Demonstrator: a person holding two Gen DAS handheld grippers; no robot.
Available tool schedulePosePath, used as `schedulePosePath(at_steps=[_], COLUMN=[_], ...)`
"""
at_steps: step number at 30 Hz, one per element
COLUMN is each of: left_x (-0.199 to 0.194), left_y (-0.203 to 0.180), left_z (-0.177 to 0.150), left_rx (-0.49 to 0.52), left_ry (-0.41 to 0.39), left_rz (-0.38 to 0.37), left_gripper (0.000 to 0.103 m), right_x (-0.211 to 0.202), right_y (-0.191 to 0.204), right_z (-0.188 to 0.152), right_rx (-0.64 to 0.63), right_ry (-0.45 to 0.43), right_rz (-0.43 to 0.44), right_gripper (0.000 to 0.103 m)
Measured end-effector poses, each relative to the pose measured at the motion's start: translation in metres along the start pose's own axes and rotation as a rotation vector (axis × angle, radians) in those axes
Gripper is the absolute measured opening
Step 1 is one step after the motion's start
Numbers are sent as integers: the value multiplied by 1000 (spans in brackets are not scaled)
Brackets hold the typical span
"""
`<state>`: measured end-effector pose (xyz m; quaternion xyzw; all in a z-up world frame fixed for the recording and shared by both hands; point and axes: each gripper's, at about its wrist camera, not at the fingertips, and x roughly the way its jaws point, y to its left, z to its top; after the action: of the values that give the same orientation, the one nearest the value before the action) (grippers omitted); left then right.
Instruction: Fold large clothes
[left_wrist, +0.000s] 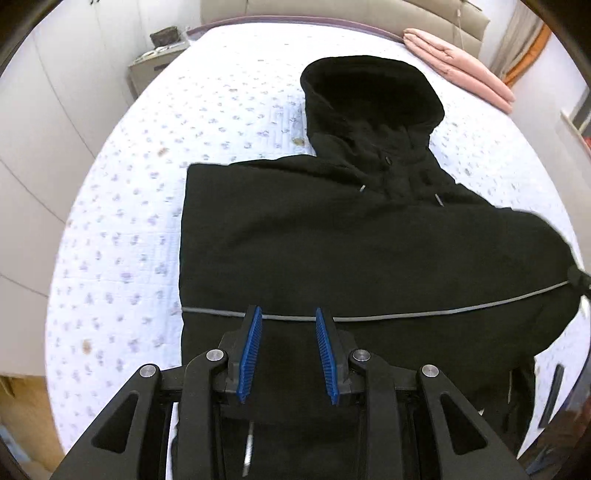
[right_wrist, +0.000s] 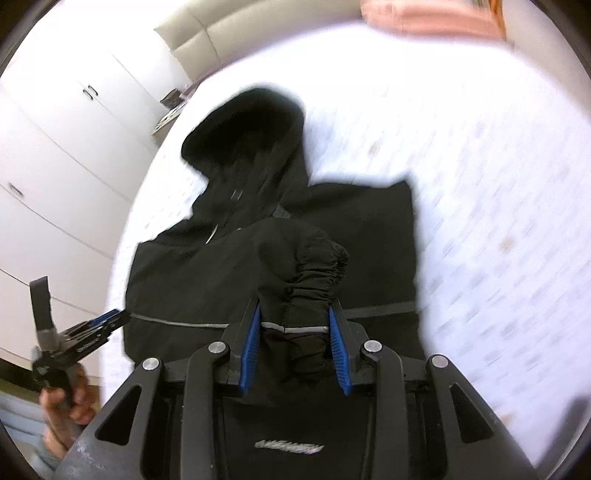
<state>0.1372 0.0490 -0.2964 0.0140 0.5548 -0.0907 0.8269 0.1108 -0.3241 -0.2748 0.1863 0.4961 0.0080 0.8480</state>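
A black hooded jacket (left_wrist: 332, 240) lies on the bed with its hood (left_wrist: 369, 99) toward the headboard and a thin grey stripe across the body. My left gripper (left_wrist: 288, 314) is open and empty, hovering over the jacket's lower body. In the right wrist view the jacket (right_wrist: 207, 273) shows blurred. My right gripper (right_wrist: 293, 314) holds the gathered elastic cuff of the jacket's sleeve (right_wrist: 310, 273) between its blue pads, lifted above the body. The left gripper (right_wrist: 107, 319) shows at the left edge of that view, in a hand.
The bed (left_wrist: 147, 184) has a white sheet with small purple flowers. A folded pink quilt (left_wrist: 458, 62) lies at the far right by the headboard. A bedside table (left_wrist: 155, 62) stands at the far left. White wardrobe doors (right_wrist: 55, 155) line the left side.
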Motion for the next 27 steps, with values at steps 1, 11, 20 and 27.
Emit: schedulePosePath(at_steps=[1, 11, 20, 27], left_x=[7, 68, -2, 61], left_y=[-2, -10, 2, 28], left_z=[0, -10, 27, 45], left_rx=[-5, -29, -78, -205], left_ry=[6, 41, -104, 37], left_rz=[-7, 37, 45, -74], left_gripper=[31, 31, 35, 39], right_x=[-2, 123, 63, 110], right_y=[-2, -61, -19, 14], right_z=[4, -19, 21, 27], right_rx=[-20, 29, -119, -234], right_ry=[-7, 215, 154, 205], right_rz=[-25, -179, -187, -223], right_gripper=[38, 40, 59, 51])
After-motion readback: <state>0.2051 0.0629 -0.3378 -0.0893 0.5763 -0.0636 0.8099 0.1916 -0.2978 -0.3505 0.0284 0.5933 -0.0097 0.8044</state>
